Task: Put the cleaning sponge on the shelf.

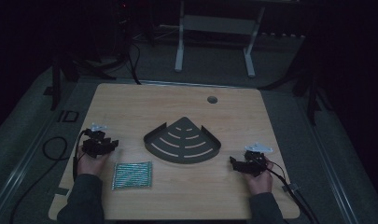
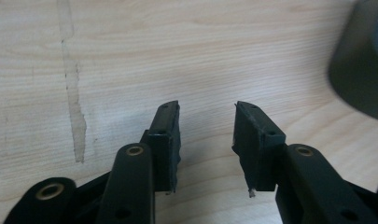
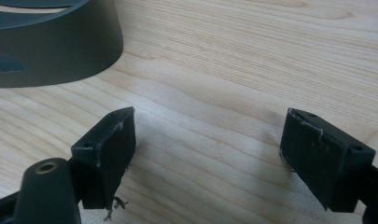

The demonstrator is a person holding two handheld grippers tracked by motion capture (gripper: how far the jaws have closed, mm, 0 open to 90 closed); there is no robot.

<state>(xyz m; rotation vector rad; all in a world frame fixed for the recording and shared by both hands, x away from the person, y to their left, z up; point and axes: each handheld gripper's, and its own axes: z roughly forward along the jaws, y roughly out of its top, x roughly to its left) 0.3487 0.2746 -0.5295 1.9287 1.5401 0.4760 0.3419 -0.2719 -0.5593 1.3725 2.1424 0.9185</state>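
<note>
shelf (image 1: 182, 141) mid-table (image 1: 130, 105); packet (image 1: 132, 175) nearer, left

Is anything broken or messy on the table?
Nothing is spilled or broken. The table has a pale streak like old tape residue, and the right gripper has frayed pad edges with a loose thread. The shelf tray and striped packet lie flat.

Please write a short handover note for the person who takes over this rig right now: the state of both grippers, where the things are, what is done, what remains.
Left gripper: open, empty, low over the table's left side.
Right gripper: open wider, empty, low at the right side.
Dark quarter-round slotted tray: at the table's centre, nothing in it, between the two grippers.
Green striped packet: flat near the front edge, close beside the left hand, apart from the tray.
Done: nothing gripped or moved, as far as things lie.
Left: probably grip the packet, likely with the left gripper, and bring it to the tray.
</note>
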